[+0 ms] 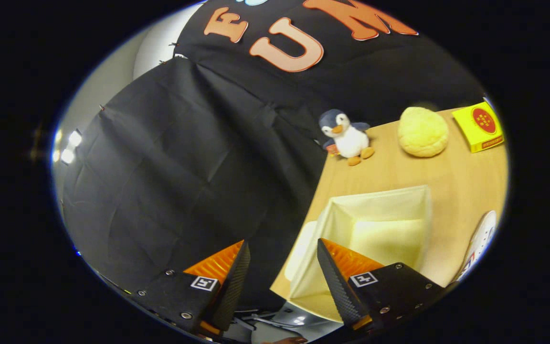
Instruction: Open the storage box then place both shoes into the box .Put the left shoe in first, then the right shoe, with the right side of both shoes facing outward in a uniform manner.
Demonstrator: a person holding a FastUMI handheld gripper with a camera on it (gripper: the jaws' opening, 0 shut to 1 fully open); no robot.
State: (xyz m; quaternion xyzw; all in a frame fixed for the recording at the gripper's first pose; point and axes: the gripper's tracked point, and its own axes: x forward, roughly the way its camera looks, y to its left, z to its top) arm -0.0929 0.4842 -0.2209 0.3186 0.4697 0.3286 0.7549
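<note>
The gripper hangs tilted over the near corner of a wooden worktop, its two fingers spread apart with nothing held between them. The left finger sits off the worktop's edge, in front of the black cloth wall, while the right finger overlaps the near rim of the storage box. That box, cream-coloured with soft-looking walls, stands open on the worktop at about one o'clock from the fingers, just ahead of the right one; its pale inner floor and walls are visible. A light flap, perhaps the box's lid, lies flat at its near-left side, though what it is cannot be told for sure. At about three o'clock from the fingers, beside the box and apart from it, a white shoe with a bit of coloured trim lies on the worktop, partly cut off. Beyond the box, at twelve to one o'clock, a plush penguin sits near the worktop's far edge by the cloth. A round yellow bun-like object rests to its right, and a yellow box with a red circle lies farther right.
</note>
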